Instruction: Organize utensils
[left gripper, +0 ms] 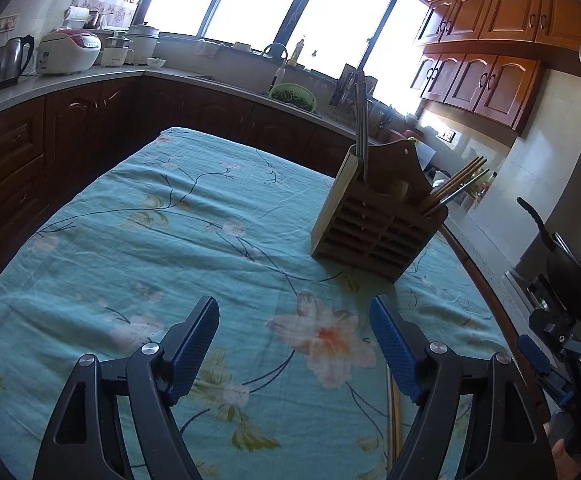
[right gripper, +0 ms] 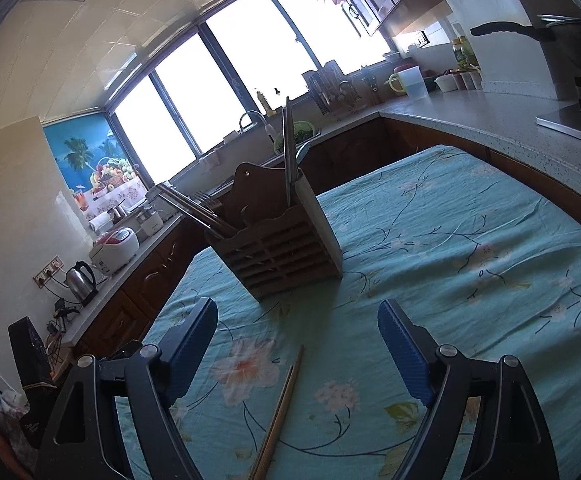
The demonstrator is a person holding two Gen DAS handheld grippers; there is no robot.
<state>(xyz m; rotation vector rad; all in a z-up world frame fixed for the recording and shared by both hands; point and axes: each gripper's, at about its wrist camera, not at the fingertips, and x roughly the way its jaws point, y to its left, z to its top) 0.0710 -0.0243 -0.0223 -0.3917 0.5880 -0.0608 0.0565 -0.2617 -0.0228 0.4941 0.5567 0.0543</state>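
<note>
Over the tablecloth (left gripper: 138, 216), both grippers tilt downward, jaws wide, empty.

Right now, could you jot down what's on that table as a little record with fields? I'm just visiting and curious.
Setting: kitchen table with a teal floral tablecloth
Utensil holder: wooden holder standing upright on the cloth
In the holder: chopsticks leaning in one end compartment, metal utensils upright in the other
Loose on the cloth: pair of chopsticks, lying in front of the holder
Left claw: open, empty
Right claw: open, empty, above the loose pair
</note>
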